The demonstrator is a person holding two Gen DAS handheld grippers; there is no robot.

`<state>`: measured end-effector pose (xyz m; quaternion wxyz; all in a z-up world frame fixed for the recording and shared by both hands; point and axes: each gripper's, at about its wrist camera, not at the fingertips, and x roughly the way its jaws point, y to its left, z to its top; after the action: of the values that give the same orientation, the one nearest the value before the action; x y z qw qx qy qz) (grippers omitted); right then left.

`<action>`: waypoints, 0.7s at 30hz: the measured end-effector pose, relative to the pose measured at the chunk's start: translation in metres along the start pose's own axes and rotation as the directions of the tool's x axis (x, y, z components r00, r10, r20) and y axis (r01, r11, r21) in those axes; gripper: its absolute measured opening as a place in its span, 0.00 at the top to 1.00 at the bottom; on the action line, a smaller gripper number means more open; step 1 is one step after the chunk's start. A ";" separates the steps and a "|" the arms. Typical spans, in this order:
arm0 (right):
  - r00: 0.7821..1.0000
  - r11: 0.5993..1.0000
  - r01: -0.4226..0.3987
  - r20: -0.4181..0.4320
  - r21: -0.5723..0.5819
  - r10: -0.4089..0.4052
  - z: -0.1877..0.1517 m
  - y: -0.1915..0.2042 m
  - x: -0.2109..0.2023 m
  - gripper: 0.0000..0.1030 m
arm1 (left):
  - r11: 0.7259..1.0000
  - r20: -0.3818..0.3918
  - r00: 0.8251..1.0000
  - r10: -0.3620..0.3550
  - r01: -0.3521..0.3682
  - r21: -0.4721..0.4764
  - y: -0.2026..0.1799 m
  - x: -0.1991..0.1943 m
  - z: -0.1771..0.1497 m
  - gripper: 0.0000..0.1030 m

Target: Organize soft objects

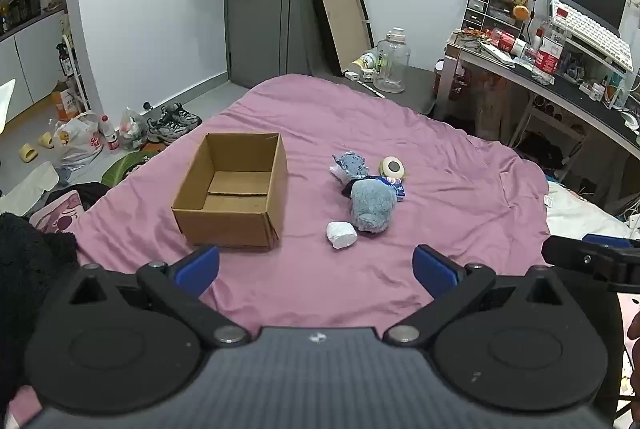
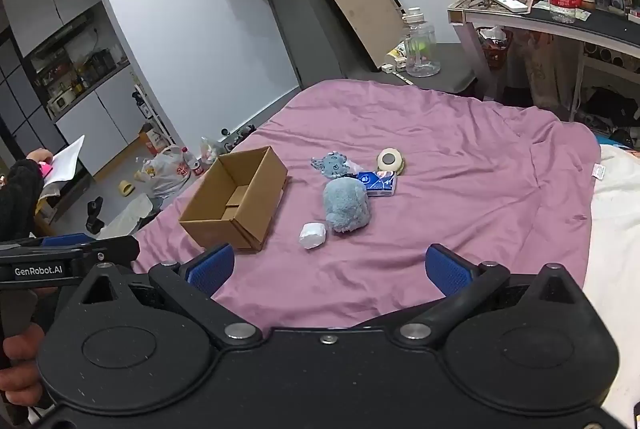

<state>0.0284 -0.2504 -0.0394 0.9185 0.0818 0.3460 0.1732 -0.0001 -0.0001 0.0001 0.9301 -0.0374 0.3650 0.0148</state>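
An open, empty cardboard box (image 1: 234,191) (image 2: 236,199) sits on the pink bedsheet (image 1: 440,189) (image 2: 460,169). To its right lie a fluffy blue plush (image 1: 372,205) (image 2: 346,205), a white soft roll (image 1: 341,234) (image 2: 312,235), a small blue patterned cloth toy (image 1: 350,165) (image 2: 332,164), a blue tissue pack (image 1: 394,185) (image 2: 378,182) and a round cream item (image 1: 392,167) (image 2: 390,160). My left gripper (image 1: 316,269) and right gripper (image 2: 330,267) are both open and empty, held above the near edge of the bed, short of the objects.
A cluttered desk (image 1: 560,69) (image 2: 560,13) stands at the right. Bags, bottles and shoes (image 1: 120,133) lie on the floor left of the bed. A large clear jug (image 1: 392,61) (image 2: 420,45) stands beyond the bed. White bedding (image 2: 616,229) lies right.
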 end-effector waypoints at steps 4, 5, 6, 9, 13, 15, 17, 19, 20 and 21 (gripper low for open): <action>1.000 1.000 0.006 0.008 0.000 -0.006 0.002 -0.006 -0.001 0.00 | 1.000 0.012 1.000 0.001 -0.001 0.009 -0.002 -0.002 0.000 0.01; 1.000 1.000 0.009 0.009 -0.002 -0.009 0.003 -0.007 -0.002 0.00 | 1.000 0.000 1.000 -0.009 0.009 -0.002 0.001 0.000 0.001 0.01; 1.000 1.000 0.025 0.006 -0.012 -0.025 0.002 -0.005 0.002 0.00 | 1.000 0.002 1.000 -0.008 0.008 0.001 0.001 0.000 0.001 0.01; 0.999 0.998 0.048 0.007 -0.031 -0.048 0.003 0.002 0.002 0.00 | 1.000 0.005 1.000 -0.007 0.007 0.010 0.002 0.001 0.002 0.01; 0.998 0.997 0.064 0.012 -0.048 -0.063 0.001 0.006 0.000 0.00 | 1.000 0.001 1.000 0.001 -0.001 0.019 -0.005 -0.005 0.010 0.01; 0.998 0.996 0.066 0.010 -0.051 -0.066 0.002 0.007 0.000 0.00 | 1.000 0.004 1.000 -0.001 0.001 0.016 -0.002 -0.005 0.007 0.01; 0.998 0.996 0.067 0.010 -0.051 -0.067 0.001 0.007 0.000 0.00 | 1.000 0.000 1.000 -0.004 0.004 0.015 -0.003 -0.006 0.009 0.01; 0.997 0.996 0.072 0.007 -0.054 -0.071 0.001 0.007 0.002 0.00 | 1.000 -0.001 1.000 -0.004 0.004 0.018 -0.004 -0.006 0.011 0.01; 0.997 0.996 0.074 0.006 -0.056 -0.073 0.000 0.007 0.002 0.00 | 1.000 -0.002 1.000 0.000 0.000 0.017 -0.004 -0.006 0.012 0.01; 0.997 0.995 0.078 0.004 -0.058 -0.078 0.000 0.006 0.004 0.00 | 1.000 0.001 1.000 0.004 -0.004 0.015 -0.002 -0.005 0.008 0.01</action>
<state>0.0291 -0.2431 -0.0402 0.9267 0.0418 0.3431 0.1473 0.0018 -0.0011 0.0091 0.9305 -0.0296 0.3648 0.0140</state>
